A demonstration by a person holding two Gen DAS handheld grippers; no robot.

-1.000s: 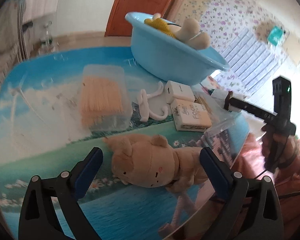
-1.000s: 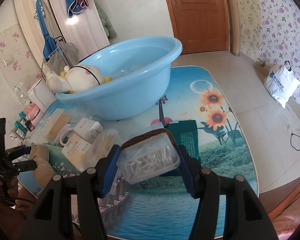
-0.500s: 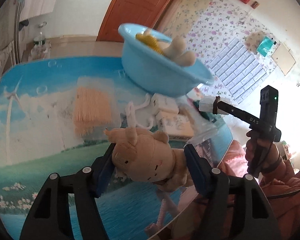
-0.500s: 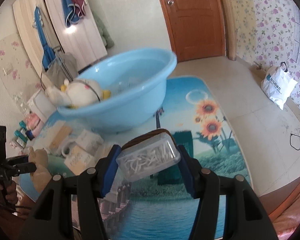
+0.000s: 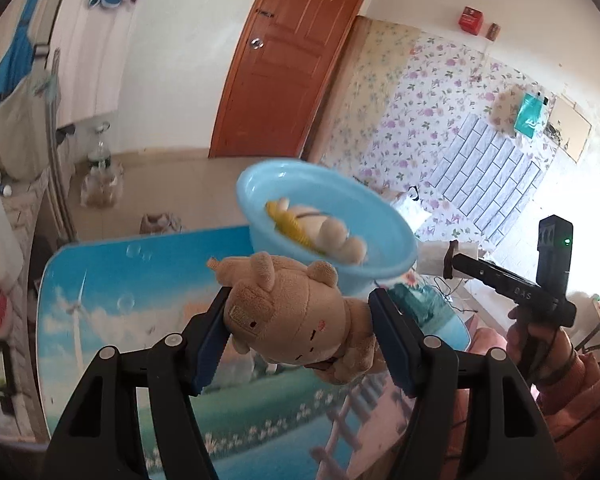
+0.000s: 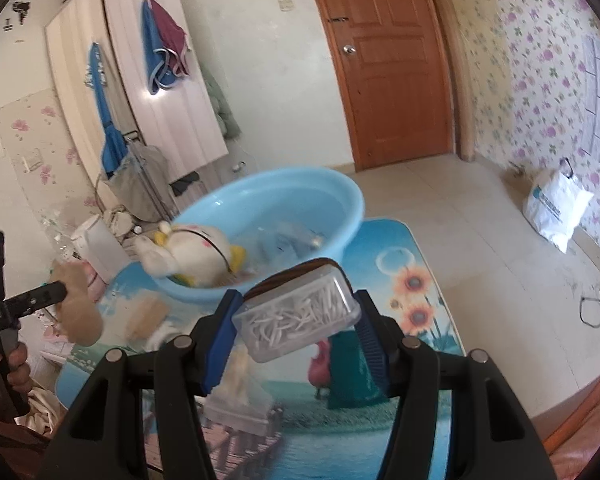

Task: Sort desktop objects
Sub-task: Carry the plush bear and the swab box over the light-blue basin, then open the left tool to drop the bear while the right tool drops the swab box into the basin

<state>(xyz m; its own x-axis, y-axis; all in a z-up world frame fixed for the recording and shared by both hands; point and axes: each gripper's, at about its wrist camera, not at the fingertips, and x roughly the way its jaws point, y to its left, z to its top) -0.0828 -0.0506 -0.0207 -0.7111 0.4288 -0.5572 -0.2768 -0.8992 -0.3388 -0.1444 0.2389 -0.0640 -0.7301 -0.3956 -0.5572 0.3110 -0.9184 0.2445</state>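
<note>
- While the left gripper is clamped on the tan plush toy, held clear above the table, the pads squeeze only soft stuffing; the toy could squirm loose on its way to the blue basin.
- With its limbs hanging below the jaws, the plush could catch the basin's rim and tip it, since the basin looks light.
- On the other side, the right gripper is clenched on the clear box of white sticks, lifted off the table and just short of the basin. The box sits tilted between smooth walls, so it may rotate or slide out.
- If that box drops, its lid could pop and scatter the contents; whether the lid is latched I cannot tell, as the picture is blurred there.
- Both loads seem bound for the same basin, which already holds a white and yellow plush, so the two grippers could knock together over it.
- Releasing from too high might bounce the box off the plush inside and back onto the table.
</note>
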